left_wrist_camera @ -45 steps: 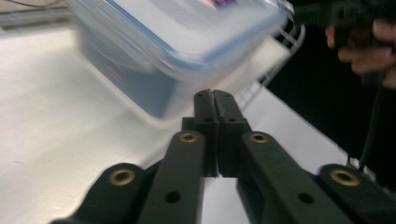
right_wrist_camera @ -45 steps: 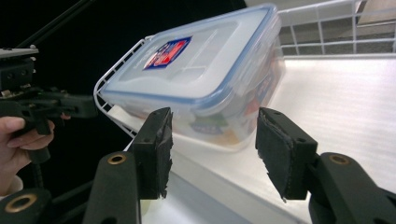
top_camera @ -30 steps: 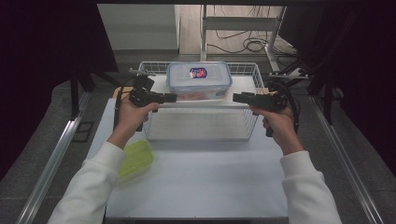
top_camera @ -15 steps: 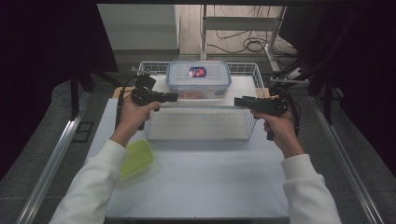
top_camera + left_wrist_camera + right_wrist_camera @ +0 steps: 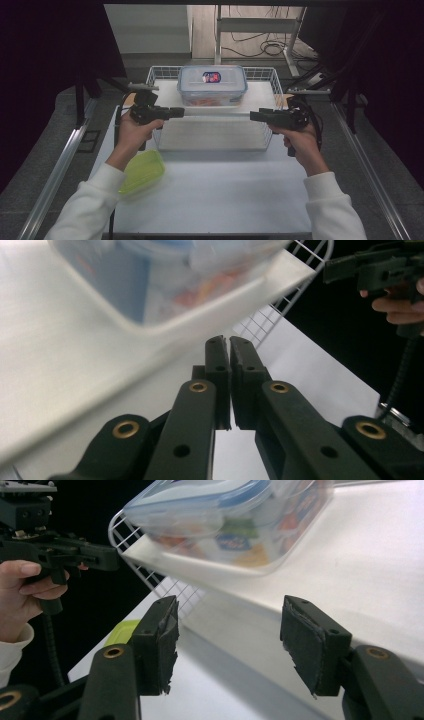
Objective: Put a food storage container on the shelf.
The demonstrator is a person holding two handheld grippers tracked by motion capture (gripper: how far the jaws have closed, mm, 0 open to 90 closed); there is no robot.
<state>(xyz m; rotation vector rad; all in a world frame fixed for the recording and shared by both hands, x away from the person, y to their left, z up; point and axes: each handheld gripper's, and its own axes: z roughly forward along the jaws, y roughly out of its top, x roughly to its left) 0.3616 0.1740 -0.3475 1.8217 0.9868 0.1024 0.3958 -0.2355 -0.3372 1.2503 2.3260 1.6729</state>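
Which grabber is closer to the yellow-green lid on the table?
Left. The left gripper is beside the basket's left side, just beyond the yellow-green lid by the left forearm. The right gripper is across the table, by the basket's right side.

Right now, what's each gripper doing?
Left gripper: closed, holding nothing.
Right gripper: open, empty, near the basket.

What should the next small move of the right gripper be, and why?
Probably ease the right gripper forward toward the lidded container: its jaws stand open with nothing between them, and the container sits apart, farther back in the wire basket.
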